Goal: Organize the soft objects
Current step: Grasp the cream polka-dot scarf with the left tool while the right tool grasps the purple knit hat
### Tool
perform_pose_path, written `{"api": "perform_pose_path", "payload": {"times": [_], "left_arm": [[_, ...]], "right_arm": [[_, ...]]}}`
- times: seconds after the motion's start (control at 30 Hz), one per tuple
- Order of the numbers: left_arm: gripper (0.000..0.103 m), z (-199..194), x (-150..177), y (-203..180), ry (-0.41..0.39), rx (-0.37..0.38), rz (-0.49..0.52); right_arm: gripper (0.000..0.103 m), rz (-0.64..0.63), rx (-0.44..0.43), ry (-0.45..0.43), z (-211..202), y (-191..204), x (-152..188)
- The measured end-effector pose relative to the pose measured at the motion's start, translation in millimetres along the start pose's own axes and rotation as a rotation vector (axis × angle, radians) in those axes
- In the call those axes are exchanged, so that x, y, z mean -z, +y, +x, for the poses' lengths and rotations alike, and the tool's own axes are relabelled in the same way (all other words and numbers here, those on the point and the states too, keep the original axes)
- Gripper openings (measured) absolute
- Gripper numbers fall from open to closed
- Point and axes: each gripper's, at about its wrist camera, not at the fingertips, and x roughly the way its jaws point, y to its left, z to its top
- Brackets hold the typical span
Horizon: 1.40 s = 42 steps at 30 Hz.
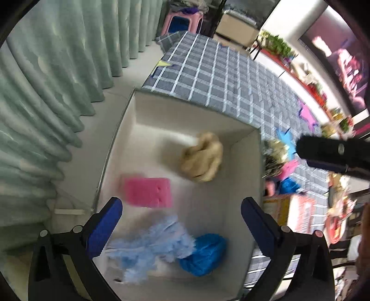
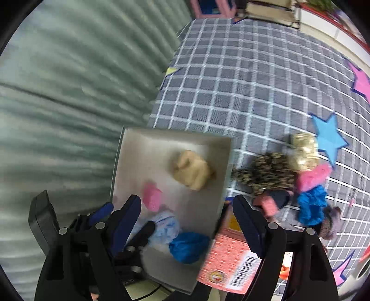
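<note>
A white box (image 1: 129,129) stands at the edge of a checked grey bedspread (image 1: 219,76). Inside lie a beige plush (image 1: 202,157), a pink sponge (image 1: 148,192), a pale blue fluffy piece (image 1: 150,247) and a bright blue bundle (image 1: 203,253). My left gripper (image 1: 181,213) hovers open and empty over the box. My right gripper (image 2: 187,213) is open and empty above the box's right wall (image 2: 227,166). Beside the box lies a pile: a leopard-print piece (image 2: 266,173), a gold piece (image 2: 304,150), a pink fluffy piece (image 2: 312,177) and a blue piece (image 2: 311,205).
A green curtain (image 1: 46,92) hangs to the left of the box. A red printed carton (image 2: 229,261) lies by the box's right side. A pink stool (image 1: 182,20) stands beyond the bed. Star patches (image 2: 328,136) mark the bedspread.
</note>
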Motion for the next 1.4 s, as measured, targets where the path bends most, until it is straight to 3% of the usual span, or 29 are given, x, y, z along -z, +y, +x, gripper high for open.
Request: {"api": "perform_pose_path", "payload": {"times": [0.13, 0.23, 0.37, 0.53, 0.67, 0.87, 0.97, 1.13, 1.27, 1.4], "left_arm": [[0.103, -7.9, -10.8, -15.6, 0.004, 0.053, 0.030], [0.103, -10.2, -19.8, -36.5, 0.025, 0.080, 0.070], [0.103, -4.3, -33.0, -76.9, 0.069, 0.042, 0.173], [0.103, 11.3, -48.7, -127.7, 0.134, -0.006, 0.277], [0.103, 38.6, -65.8, -176.1, 0.226, -0.007, 0.298], [0.103, 104.3, -83.8, -239.2, 0.355, -0.048, 0.294], [0.103, 145.9, -88.4, -258.3, 0.402, -0.122, 0.306], [0.103, 193.8, -89.6, -267.9, 0.465, -0.218, 0.309], [0.103, 219.5, -86.8, -272.9, 0.518, -0.238, 0.323], [0.098, 235.4, -87.9, -271.2, 0.546, -0.253, 0.297]], "right_arm": [[0.083, 0.060, 0.046, -0.061, -29.7, -39.4, 8.2], [0.083, 0.153, 0.129, -0.083, -44.5, -91.5, 20.9], [0.083, 0.307, 0.286, -0.046, -43.1, -174.5, 50.7], [0.083, 0.449, 0.317, 0.043, -18.9, -239.6, 91.0], [0.083, 0.429, 0.288, 0.089, 3.7, -254.2, 102.5], [0.083, 0.330, 0.234, 0.129, 37.7, -255.6, 89.7], [0.083, 0.296, 0.213, 0.138, 52.2, -252.8, 80.8], [0.069, 0.306, 0.164, 0.153, 65.5, -260.3, 73.3], [0.056, 0.270, 0.154, 0.147, 62.2, -268.0, 67.4], [0.054, 0.269, 0.112, 0.124, 37.4, -283.5, 76.1]]}}
